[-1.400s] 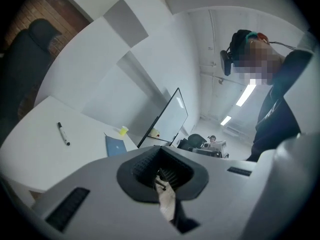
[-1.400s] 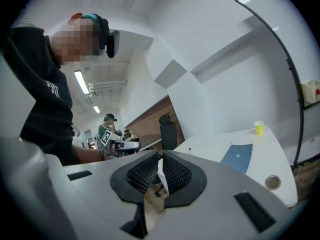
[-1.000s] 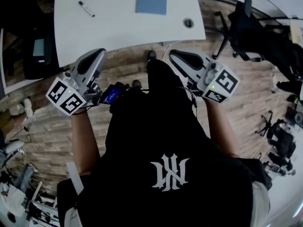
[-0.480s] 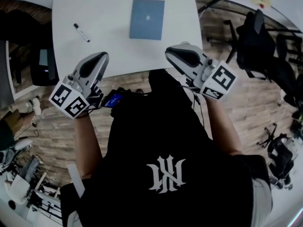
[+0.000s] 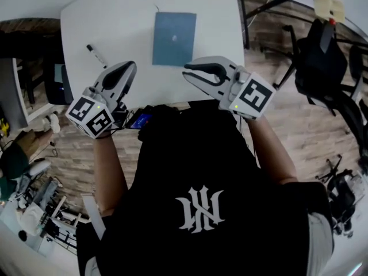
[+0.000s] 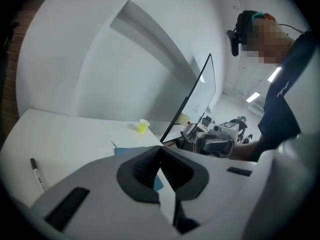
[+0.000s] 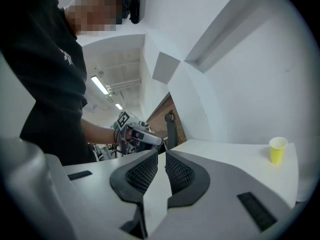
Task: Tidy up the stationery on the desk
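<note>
— What's moved?
— Both grippers. The left gripper [image 5: 130, 66] and right gripper [image 5: 187, 73] were short of the desk [image 5: 123, 16], over the floor. Now their tips are past its near edge.
— And the notebook [image 5: 174, 38]?
— It's now just beyond the jaws, between them. The marker [image 5: 96, 55] is close to the left jaws, on their left. The right gripper has swung leftward.

Blue notebook [image 5: 174, 38], white desk [image 5: 115, 22], yellow cup [image 7: 277, 149], dark marker [image 5: 96, 56].

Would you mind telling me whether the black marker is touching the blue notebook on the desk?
Apart. The head view shows the marker lying left of the notebook, with bare white desk between them.
</note>
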Demonstrator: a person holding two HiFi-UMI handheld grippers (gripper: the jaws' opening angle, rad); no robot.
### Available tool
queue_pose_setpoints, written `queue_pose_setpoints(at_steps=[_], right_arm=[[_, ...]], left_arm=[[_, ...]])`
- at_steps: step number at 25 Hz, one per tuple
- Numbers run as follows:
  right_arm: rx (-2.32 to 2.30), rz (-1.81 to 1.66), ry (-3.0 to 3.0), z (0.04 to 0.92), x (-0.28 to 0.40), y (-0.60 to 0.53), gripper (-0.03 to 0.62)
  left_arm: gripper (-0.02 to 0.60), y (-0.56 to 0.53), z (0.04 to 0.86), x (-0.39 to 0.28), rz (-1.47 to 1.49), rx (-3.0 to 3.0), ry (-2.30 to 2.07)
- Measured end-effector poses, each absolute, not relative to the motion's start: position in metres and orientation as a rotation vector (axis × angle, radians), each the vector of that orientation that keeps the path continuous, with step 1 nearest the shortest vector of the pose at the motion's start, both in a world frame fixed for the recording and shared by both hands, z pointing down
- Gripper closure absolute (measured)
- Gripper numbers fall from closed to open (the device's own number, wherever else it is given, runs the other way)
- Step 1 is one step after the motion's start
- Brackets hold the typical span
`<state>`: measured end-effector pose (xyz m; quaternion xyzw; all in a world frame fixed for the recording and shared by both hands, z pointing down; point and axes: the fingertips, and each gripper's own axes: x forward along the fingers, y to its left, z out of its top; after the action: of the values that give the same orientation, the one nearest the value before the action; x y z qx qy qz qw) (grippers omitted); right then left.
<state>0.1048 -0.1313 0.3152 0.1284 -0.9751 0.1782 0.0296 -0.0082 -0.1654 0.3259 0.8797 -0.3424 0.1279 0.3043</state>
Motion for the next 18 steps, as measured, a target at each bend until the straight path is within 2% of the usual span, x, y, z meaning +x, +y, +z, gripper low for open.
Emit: queue_pose_setpoints(at_steps=[6, 11, 18], right_arm=[[0.473, 0.603, -2.968, 0.339, 0.105, -0.162, 0.54], [0.628, 0.675, -2.875, 0.362, 0.119, -0.195, 0.459], [0.866, 0.867, -2.695, 0.409, 0.125, -0.238, 0.442]], left_arm=[[0.58, -0.191, 0.351, 0.004, 0.441, 2.313, -0.86], [0.58, -0.214, 0.372, 0.014, 0.463, 2.287, -0.828], [0.578, -0.233, 0.422, 0.011, 0.483, 2.207, -0.734]])
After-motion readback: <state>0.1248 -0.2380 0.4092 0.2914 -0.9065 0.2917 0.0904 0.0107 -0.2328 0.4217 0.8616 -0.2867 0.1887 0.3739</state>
